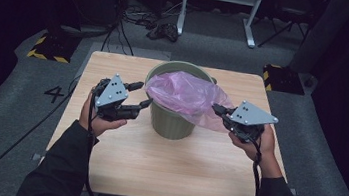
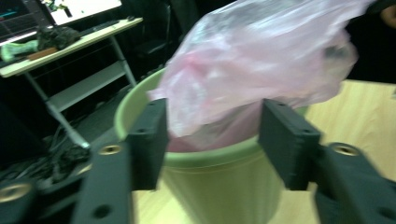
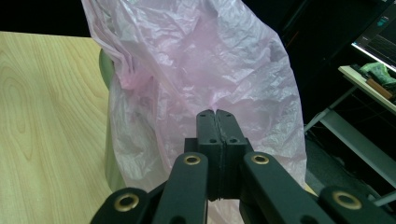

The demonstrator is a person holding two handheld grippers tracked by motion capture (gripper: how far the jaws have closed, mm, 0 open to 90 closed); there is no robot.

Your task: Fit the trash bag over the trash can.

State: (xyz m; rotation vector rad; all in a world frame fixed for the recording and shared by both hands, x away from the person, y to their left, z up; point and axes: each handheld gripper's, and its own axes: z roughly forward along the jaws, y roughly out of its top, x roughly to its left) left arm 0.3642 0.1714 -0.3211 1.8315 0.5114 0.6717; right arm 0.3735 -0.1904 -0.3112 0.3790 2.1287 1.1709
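Observation:
A green bin (image 1: 174,123) stands at the middle of the wooden table (image 1: 168,173), with a pink plastic bag (image 1: 183,94) bulging out of its mouth. My left gripper (image 1: 143,94) is open beside the bin's left rim. In the left gripper view its jaws frame the rim of the bin (image 2: 219,186) and the bag (image 2: 261,60) without touching either. My right gripper (image 1: 215,108) is at the bin's right side, shut on the bag's film, which is drawn out over the rim. In the right gripper view the pressed-together jaws (image 3: 216,114) sit against the bag (image 3: 187,60), with the bin (image 3: 105,65) behind.
The table ends close behind the bin and at both sides. Yellow-and-black striped blocks (image 1: 47,47) sit on the floor at the far corners. Cables (image 1: 161,28) and a white desk frame (image 1: 219,8) lie beyond on the grey floor.

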